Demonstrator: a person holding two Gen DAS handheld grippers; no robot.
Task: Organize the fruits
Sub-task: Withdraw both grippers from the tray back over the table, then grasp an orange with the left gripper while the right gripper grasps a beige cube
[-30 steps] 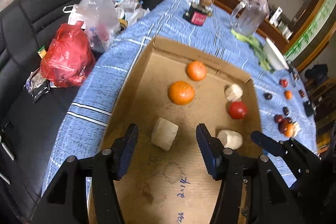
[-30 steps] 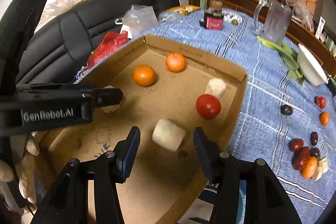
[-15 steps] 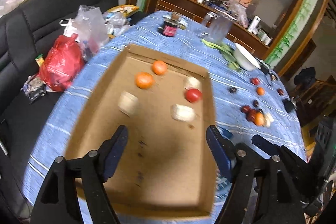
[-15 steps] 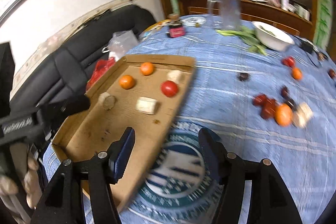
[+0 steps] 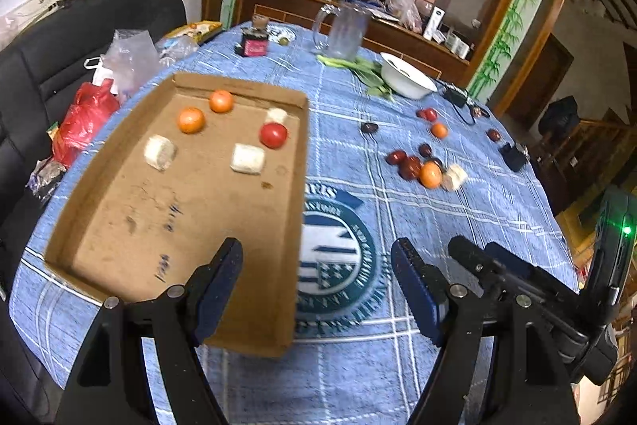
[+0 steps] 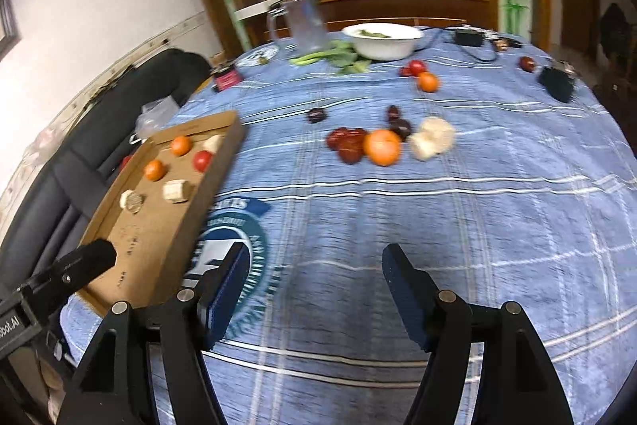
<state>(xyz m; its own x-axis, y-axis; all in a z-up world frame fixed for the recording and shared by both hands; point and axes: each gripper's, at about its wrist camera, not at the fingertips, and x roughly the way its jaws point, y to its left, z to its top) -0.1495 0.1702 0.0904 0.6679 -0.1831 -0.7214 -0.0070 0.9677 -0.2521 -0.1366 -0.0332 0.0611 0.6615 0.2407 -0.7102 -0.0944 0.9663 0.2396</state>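
Both tools (image 5: 316, 279) (image 6: 314, 285) left the tray (image 5: 119, 146), jaws apart; right opening, fruits (image 6: 382, 146) beyond

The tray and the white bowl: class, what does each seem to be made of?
The tray looks like plain brown cardboard: matte, stained, with folded-up walls. The white bowl looks glazed ceramic or enamel, judging by its smooth, faintly shiny surface; plastic cannot be ruled out.

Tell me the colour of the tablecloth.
The tablecloth is blue with white plaid lines and a green-and-white round emblem; the right wrist view shows it best.
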